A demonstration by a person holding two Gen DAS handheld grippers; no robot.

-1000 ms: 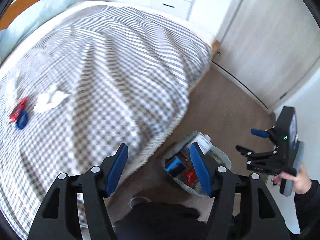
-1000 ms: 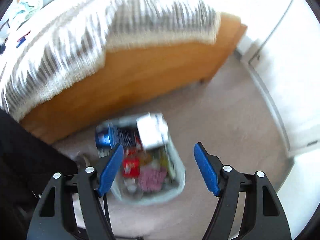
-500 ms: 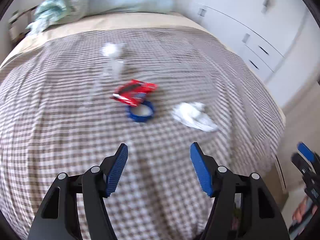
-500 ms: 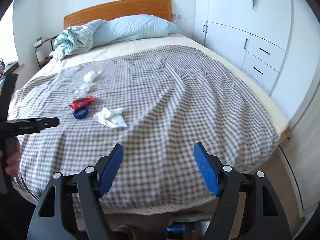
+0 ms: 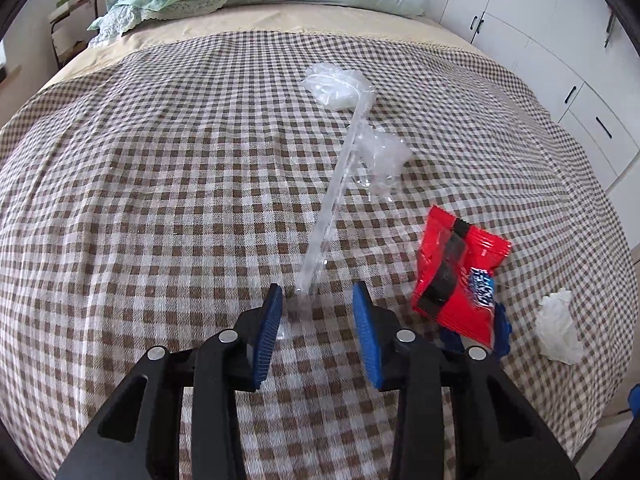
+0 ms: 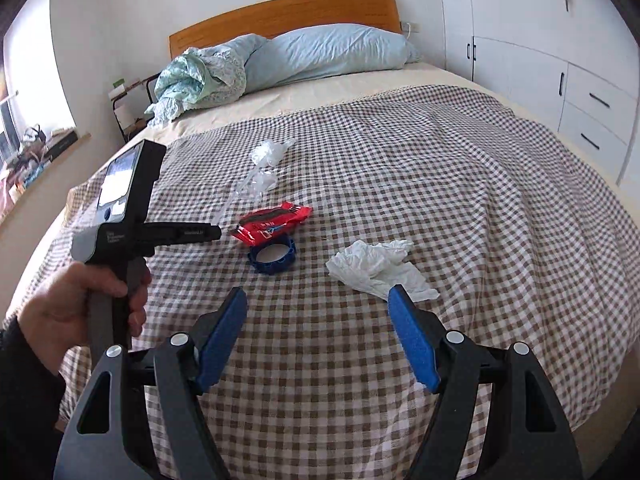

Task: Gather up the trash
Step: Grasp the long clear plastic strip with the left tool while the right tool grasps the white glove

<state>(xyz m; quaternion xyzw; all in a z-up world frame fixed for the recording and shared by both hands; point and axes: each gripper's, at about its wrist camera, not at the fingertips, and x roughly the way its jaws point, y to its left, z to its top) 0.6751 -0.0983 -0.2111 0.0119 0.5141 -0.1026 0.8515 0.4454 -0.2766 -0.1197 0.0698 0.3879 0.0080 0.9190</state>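
Note:
Trash lies on the checked bedspread [image 5: 160, 184]. A long clear plastic strip [image 5: 332, 196] runs from a crumpled white bag [image 5: 336, 88] down to my left gripper [image 5: 318, 300]. Its jaws are closing, with the strip's near end between the pads, which do not press on it. A red snack wrapper [image 5: 460, 276] lies just right of that gripper, over a blue ring [image 5: 502, 332]. My right gripper [image 6: 318, 296] hovers open and holds nothing, its right finger just in front of a crumpled white tissue [image 6: 376, 264]. The right wrist view also shows the wrapper [image 6: 276, 220], the ring [image 6: 272, 256] and the left gripper [image 6: 212, 233].
A blue pillow [image 6: 332, 56] and a bundled quilt [image 6: 196, 76] lie by the wooden headboard [image 6: 288, 12]. White wardrobes and drawers [image 6: 560, 60] line the right side. A cluttered sill [image 6: 36, 148] is at the left. A hand [image 6: 80, 304] holds the left gripper's handle.
Both views swung from the floor bin to the bed. The left gripper came down close to the clear strip and its jaws narrowed. The right gripper moved nearer the tissue.

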